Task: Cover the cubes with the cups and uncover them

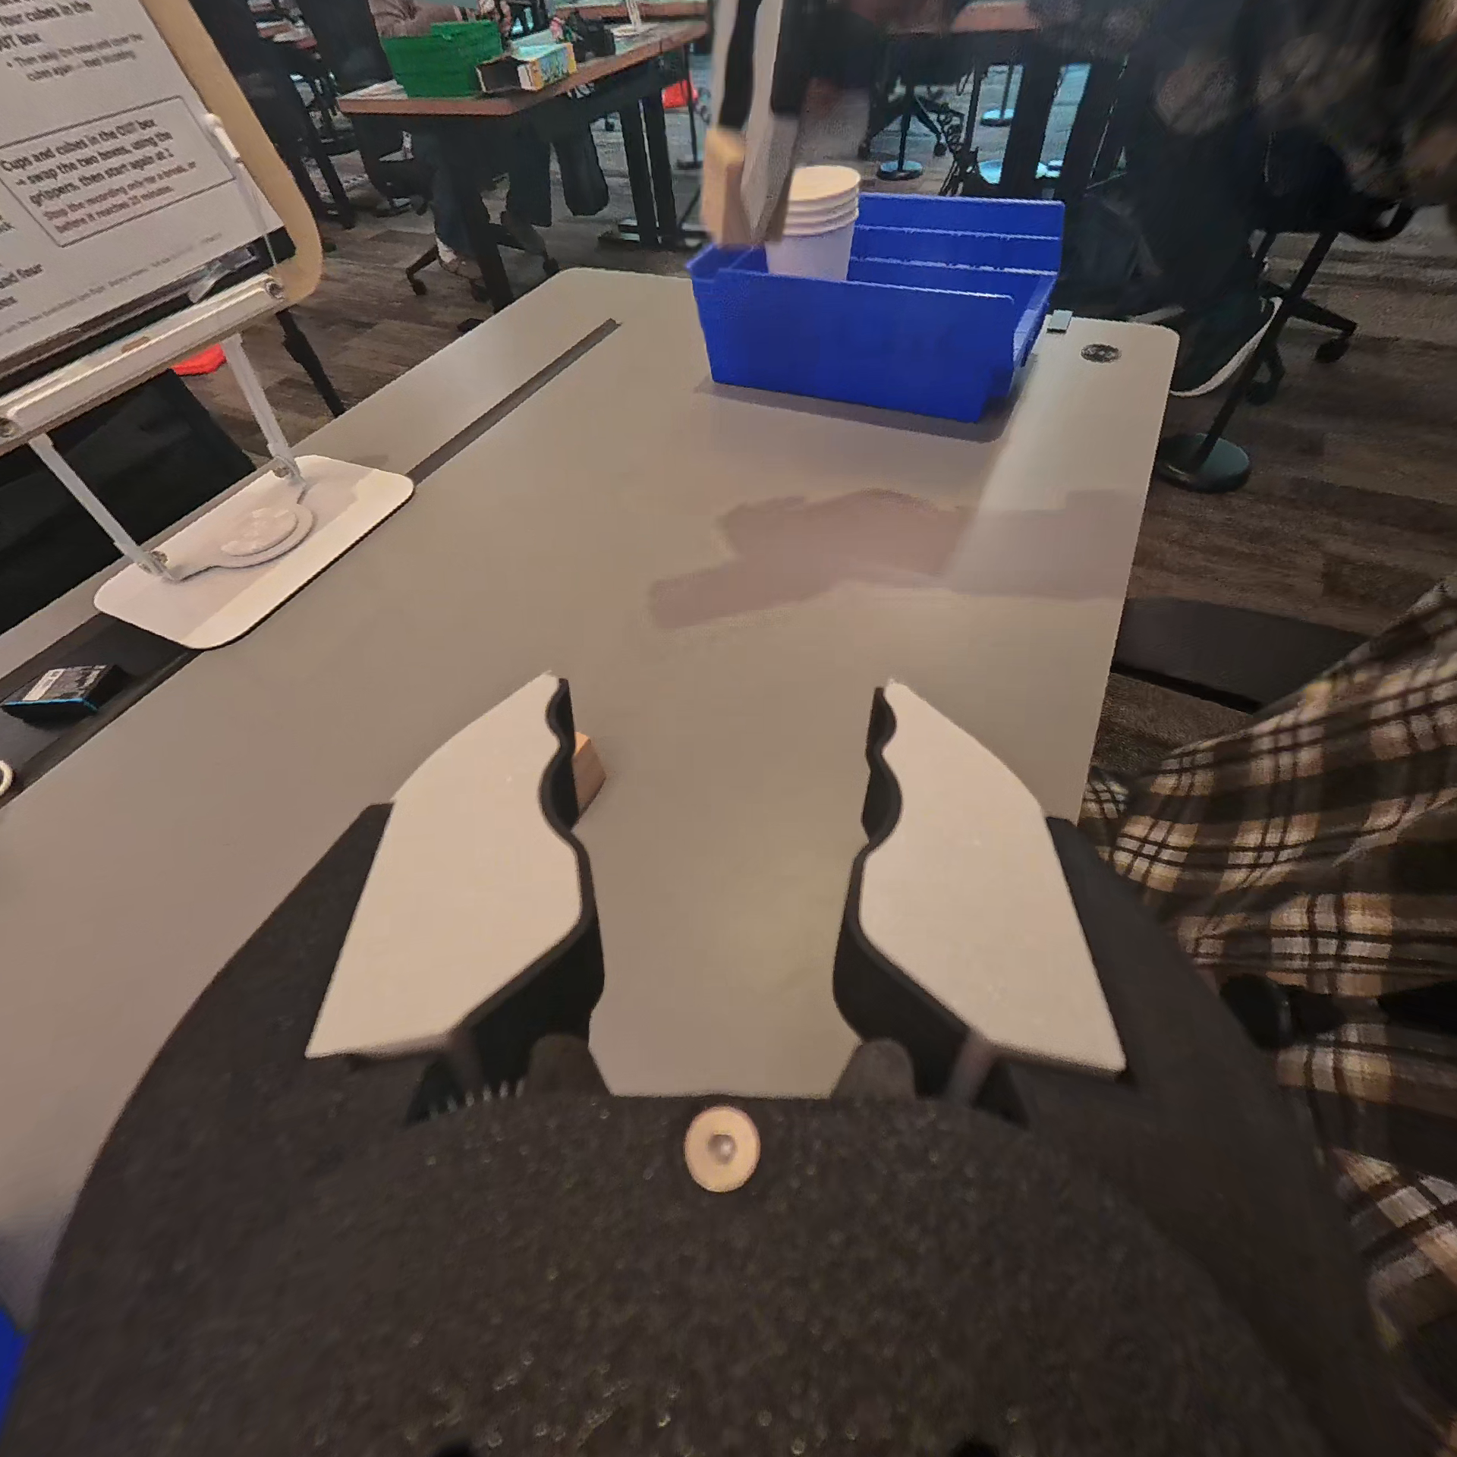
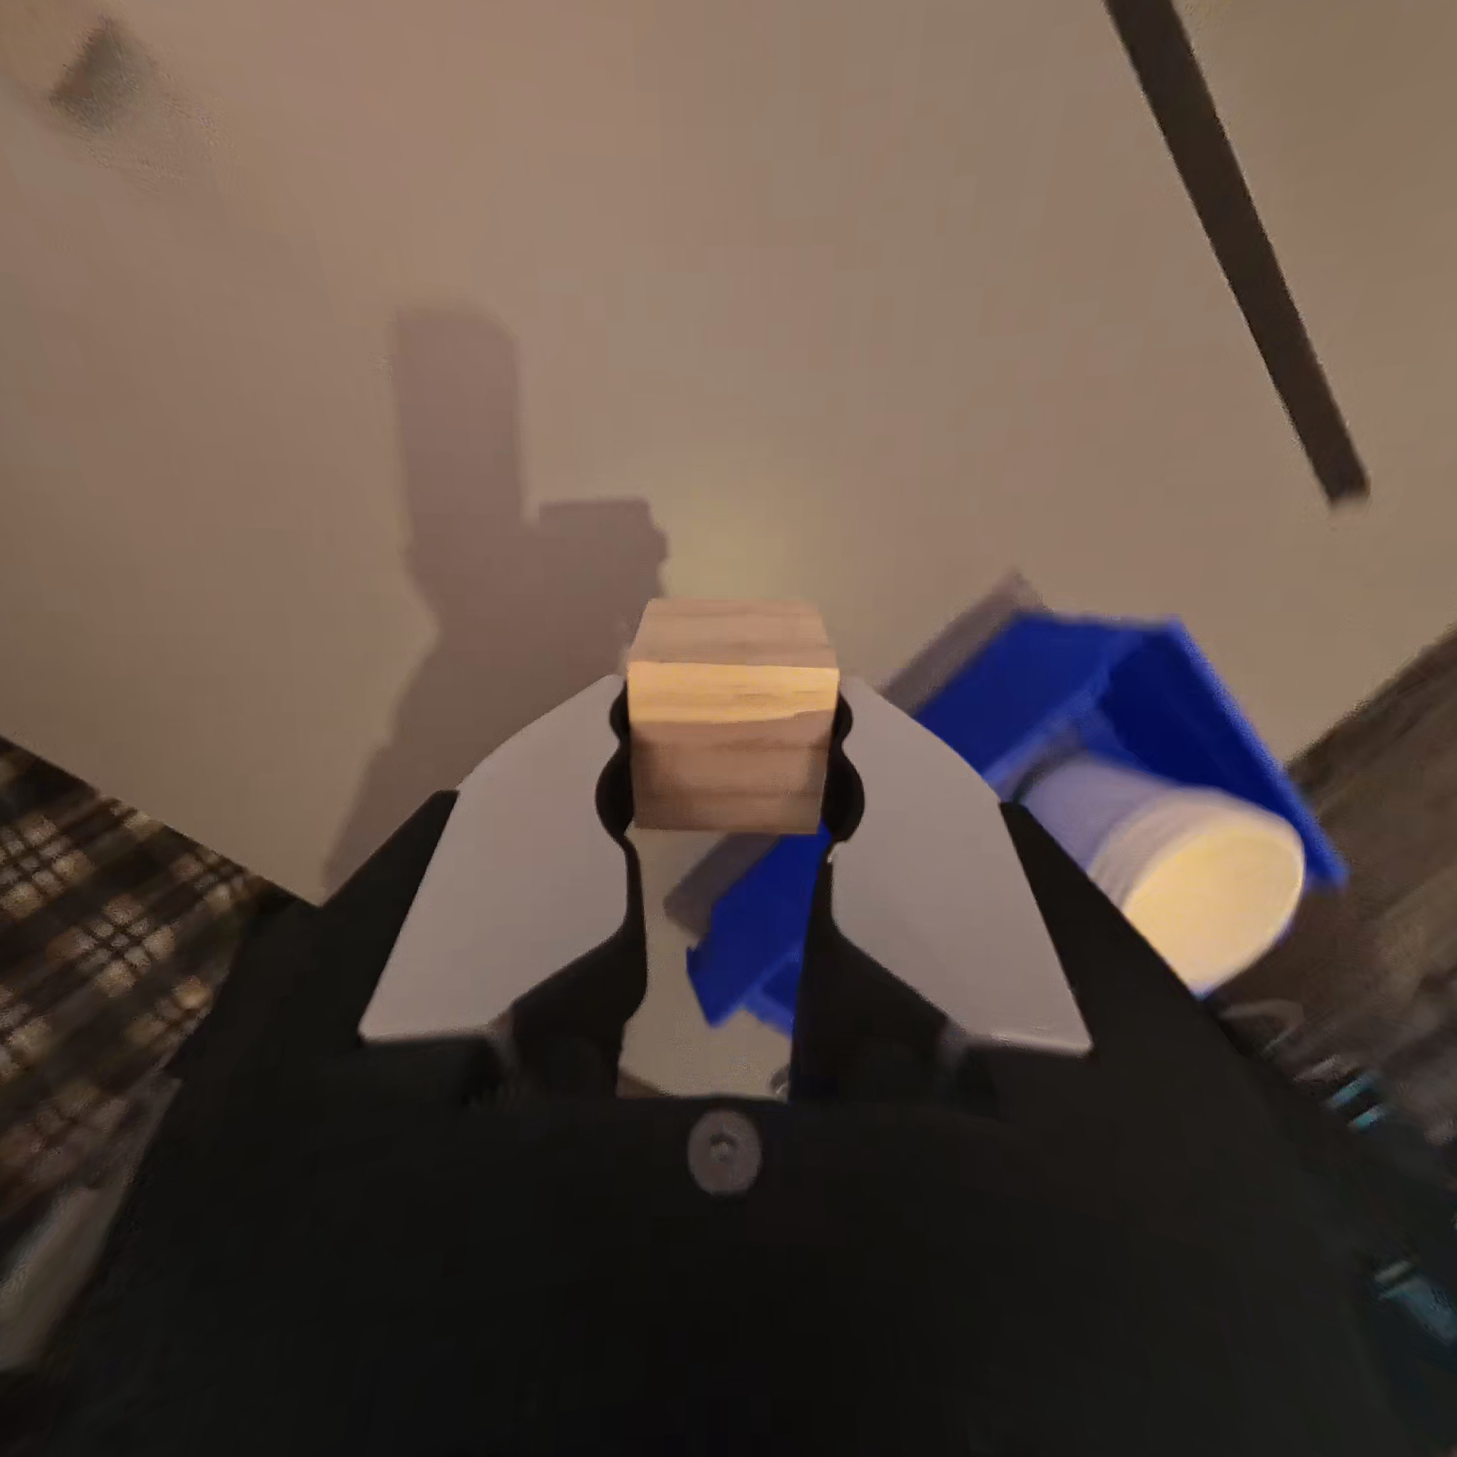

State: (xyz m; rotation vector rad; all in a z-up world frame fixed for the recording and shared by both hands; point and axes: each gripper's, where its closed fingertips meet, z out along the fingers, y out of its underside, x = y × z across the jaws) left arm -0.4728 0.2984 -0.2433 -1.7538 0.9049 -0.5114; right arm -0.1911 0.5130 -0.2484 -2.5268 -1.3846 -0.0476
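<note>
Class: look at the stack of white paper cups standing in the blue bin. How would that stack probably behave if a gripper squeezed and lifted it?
The stack of white paper cups looks thin-walled, so it would probably dent under a hard squeeze. It stands tall and narrow in the blue bin, so a sideways push might tip it. Nested rims suggest only the top cup may lift off.

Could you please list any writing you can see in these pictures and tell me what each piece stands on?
Printed sheet on the stand: several lines of black print, which I won't copy out.
Black device left of the desk: blue label, too small to read.
Coloured box on the far table: print too blurred to read.
Right wrist view: no writing.
</note>
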